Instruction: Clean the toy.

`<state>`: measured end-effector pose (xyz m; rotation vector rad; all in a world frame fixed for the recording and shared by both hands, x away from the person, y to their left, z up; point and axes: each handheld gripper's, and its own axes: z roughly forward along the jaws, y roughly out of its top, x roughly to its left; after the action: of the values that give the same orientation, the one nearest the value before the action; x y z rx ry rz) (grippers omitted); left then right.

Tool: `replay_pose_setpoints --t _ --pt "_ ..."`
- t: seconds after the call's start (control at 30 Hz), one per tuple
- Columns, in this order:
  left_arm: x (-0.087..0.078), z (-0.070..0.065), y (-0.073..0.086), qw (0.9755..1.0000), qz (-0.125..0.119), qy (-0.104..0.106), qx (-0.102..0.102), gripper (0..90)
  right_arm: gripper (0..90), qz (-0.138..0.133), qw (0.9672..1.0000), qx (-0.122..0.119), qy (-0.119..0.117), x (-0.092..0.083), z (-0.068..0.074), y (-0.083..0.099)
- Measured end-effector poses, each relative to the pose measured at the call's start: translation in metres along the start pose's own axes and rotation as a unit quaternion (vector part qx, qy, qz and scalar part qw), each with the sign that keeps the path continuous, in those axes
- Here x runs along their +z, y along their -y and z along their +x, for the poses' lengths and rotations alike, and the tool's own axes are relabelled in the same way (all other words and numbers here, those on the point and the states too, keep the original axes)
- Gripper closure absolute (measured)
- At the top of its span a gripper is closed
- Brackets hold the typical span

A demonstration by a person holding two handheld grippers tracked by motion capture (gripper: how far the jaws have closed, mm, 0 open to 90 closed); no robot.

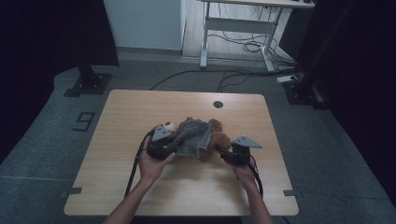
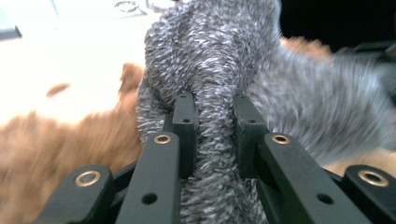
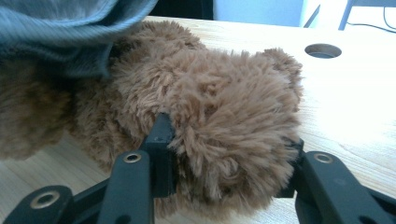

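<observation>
A brown plush bear (image 1: 219, 138) lies in the middle of the wooden table (image 1: 140, 112), partly covered by a grey knitted garment (image 1: 194, 135). My left gripper (image 1: 180, 143) comes in from the left and is shut on a bunched fold of the grey garment (image 2: 210, 70), with the fabric pinched between both jaws (image 2: 215, 100). Brown fur (image 2: 60, 154) lies beneath it. My right gripper (image 1: 218, 149) reaches in from the right. Its jaws (image 3: 229, 135) are pressed into a rounded paw of the bear (image 3: 224, 116), one on each side. The garment's hem (image 3: 60, 28) hangs over the bear's body.
A round cable hole (image 1: 218, 104) sits near the table's far edge. Beyond the table stand a white desk frame (image 1: 204, 42) with loose cables on the floor and black stand bases at left (image 1: 88, 84) and right (image 1: 301, 91).
</observation>
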<state>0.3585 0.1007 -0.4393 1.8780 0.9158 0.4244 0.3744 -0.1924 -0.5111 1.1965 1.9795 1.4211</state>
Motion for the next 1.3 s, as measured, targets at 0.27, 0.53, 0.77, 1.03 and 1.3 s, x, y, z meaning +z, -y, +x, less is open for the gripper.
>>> replay_pose_setpoints --t 0.27,0.53,0.77,1.03,1.3 --pt "0.039 -0.046 -0.009 0.9982 0.035 0.022 0.044 74.6 57.3 -0.01 0.9999 0.003 -0.004 0.0 0.0 0.0" --pt "0.039 -0.037 0.016 0.9986 0.039 0.012 0.033 74.6 59.1 -0.018 0.9997 -0.003 -0.018 -0.003 -0.005 0.004" --pt "0.018 -0.02 0.037 0.9982 0.049 -0.007 0.033 74.4 59.3 -0.016 0.9995 -0.001 -0.027 -0.003 -0.008 0.004" --pt "-0.007 -0.001 0.05 0.9988 0.04 -0.023 0.019 74.3 59.4 -0.015 0.9994 -0.014 -0.029 -0.003 -0.008 0.004" --pt "0.005 -0.037 0.015 0.9984 0.011 0.004 0.055 74.3 59.9 -0.02 0.9993 -0.013 -0.028 -0.002 -0.007 0.005"
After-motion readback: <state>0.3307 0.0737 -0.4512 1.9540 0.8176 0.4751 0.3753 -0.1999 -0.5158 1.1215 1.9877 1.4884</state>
